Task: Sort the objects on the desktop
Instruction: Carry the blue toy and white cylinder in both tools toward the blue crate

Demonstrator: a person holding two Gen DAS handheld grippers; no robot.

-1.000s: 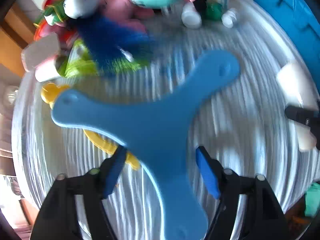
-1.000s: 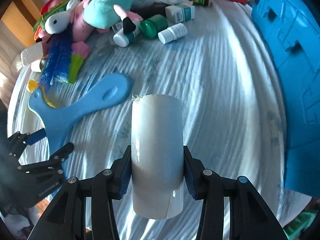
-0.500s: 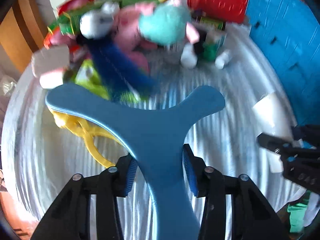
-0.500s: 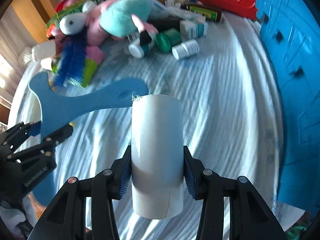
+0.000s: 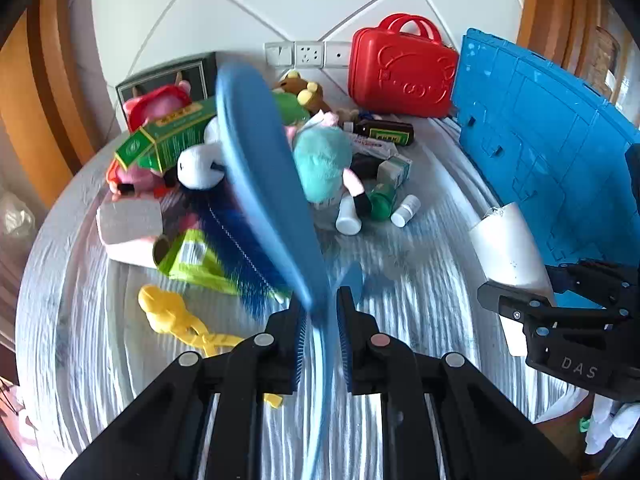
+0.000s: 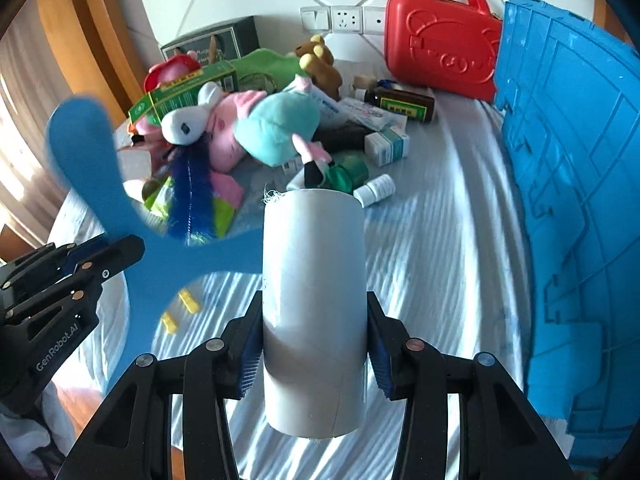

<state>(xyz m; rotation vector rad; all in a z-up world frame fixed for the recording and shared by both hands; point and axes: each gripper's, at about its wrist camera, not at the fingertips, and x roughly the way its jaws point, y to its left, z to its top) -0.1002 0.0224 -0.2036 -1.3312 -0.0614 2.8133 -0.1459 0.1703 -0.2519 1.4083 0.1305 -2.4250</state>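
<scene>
Boomerang [image 5: 260,184] edge-on between left hand-held gripper [image 5: 320,336] pads

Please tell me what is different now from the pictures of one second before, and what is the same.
The left gripper has just closed its jaws on the blue boomerang, which lay flat on the table cloth, and lifted it off, tilted on edge. The right gripper rose too, still shut on the white tube. The pile of toys and bottles, the red case and the blue crate stayed in place.
</scene>
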